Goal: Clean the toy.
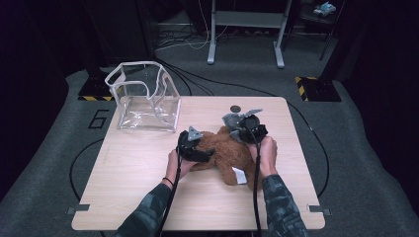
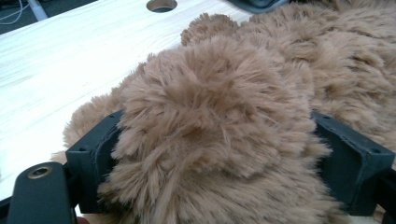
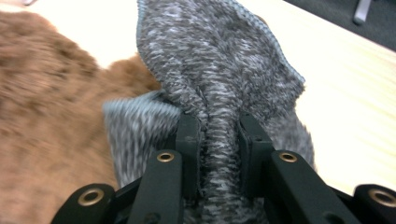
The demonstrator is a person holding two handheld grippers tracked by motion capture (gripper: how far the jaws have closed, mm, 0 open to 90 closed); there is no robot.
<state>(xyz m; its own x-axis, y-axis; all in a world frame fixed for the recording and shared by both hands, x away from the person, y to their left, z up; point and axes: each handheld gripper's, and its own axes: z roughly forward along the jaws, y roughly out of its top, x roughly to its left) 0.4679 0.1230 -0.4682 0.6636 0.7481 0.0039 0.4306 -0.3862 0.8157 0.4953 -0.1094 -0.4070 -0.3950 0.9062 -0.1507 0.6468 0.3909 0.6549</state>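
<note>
A brown plush bear lies in the middle of the wooden table. My left gripper comes at it from the left. In the left gripper view its jaws stand wide with a thick bulge of the bear's fur pressed between them, so the left gripper is shut on it. At the bear's far end my right gripper is shut on a grey knitted cloth. In the right gripper view a fold of that grey knit is pinched between the narrow jaws of the right gripper, with the bear at the left.
A clear plastic box-shaped bag with white edging stands open at the table's back left corner. A round hole sits in the tabletop near the far edge. A white label hangs from the bear's near side. Cables trail on the floor beyond.
</note>
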